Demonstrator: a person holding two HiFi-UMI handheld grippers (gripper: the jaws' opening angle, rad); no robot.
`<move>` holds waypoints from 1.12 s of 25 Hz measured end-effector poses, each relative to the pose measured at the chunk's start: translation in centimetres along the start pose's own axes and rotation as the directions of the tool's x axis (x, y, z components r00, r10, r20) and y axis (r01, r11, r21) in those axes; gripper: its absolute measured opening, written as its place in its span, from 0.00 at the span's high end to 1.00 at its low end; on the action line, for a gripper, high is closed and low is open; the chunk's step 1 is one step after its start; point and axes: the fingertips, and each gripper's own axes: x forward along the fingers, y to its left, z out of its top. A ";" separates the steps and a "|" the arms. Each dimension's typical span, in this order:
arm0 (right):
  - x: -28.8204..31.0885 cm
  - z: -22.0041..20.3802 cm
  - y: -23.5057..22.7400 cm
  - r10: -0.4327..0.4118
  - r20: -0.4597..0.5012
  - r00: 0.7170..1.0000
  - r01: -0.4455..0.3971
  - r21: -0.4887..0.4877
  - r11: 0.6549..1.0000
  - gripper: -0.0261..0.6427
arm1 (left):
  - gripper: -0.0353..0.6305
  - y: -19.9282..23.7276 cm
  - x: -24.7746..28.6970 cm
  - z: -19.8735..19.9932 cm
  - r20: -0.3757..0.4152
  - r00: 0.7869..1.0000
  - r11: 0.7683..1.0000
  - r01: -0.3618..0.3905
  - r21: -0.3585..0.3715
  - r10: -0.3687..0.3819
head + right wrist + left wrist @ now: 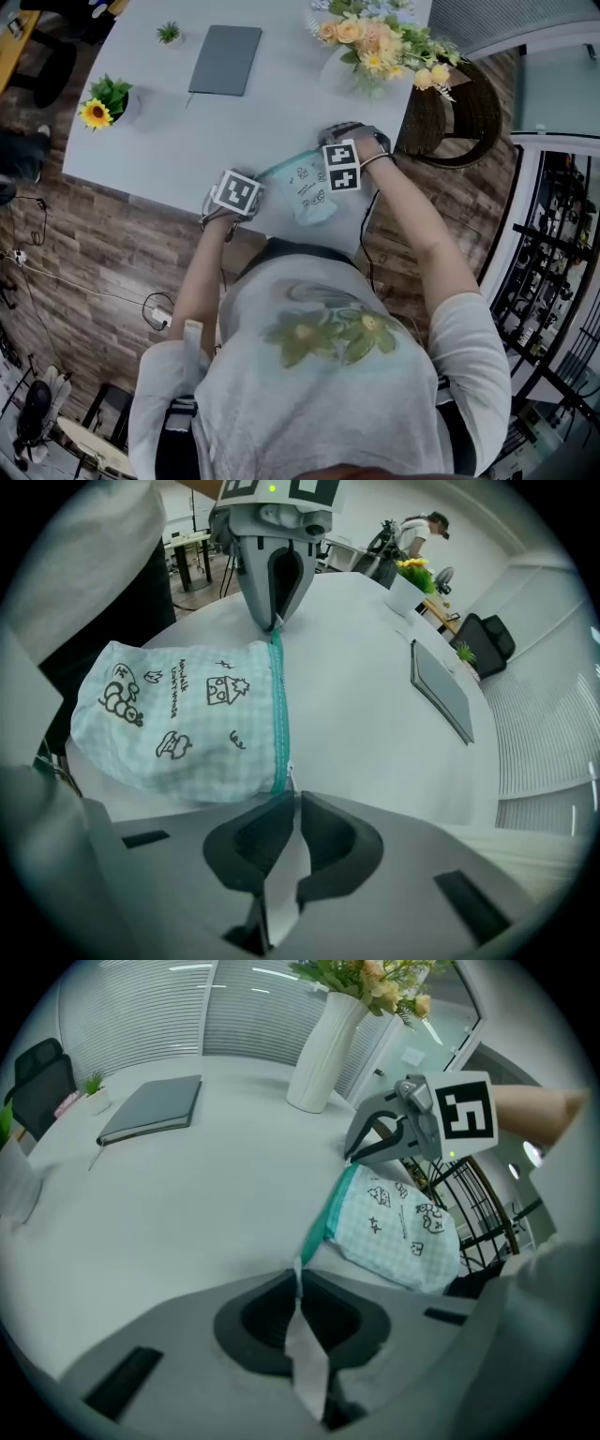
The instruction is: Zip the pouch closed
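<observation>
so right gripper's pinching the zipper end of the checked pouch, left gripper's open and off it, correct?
Not quite. The left gripper is not open or off it: the left gripper view shows its jaws shut on the other end of the zipper of the pouch. The right gripper does pinch its zipper end of the checked pouch, as you said.

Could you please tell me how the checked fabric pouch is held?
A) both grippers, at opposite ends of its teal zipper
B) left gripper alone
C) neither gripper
A: the left gripper and right gripper each pinch one end of the teal zipper of the checked fabric pouch.
</observation>
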 end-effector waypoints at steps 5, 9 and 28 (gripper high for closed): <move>-0.3 -0.4 -0.4 -0.056 0.025 0.998 0.050 0.182 0.982 0.91 | 0.91 0.0 0.1 0.2 0.022 1.000 1.000 -0.014 0.023 0.014; -1.0 -0.8 -0.1 -0.079 0.079 0.994 0.039 0.418 0.908 0.82 | 0.91 -0.1 0.1 0.0 0.050 0.998 0.999 0.027 -0.026 -0.026; -15.0 2.1 -2.1 -0.574 0.211 0.791 -0.021 0.947 0.320 0.82 | 0.87 -2.2 -10.0 7.2 0.547 0.831 0.981 0.008 -0.192 0.100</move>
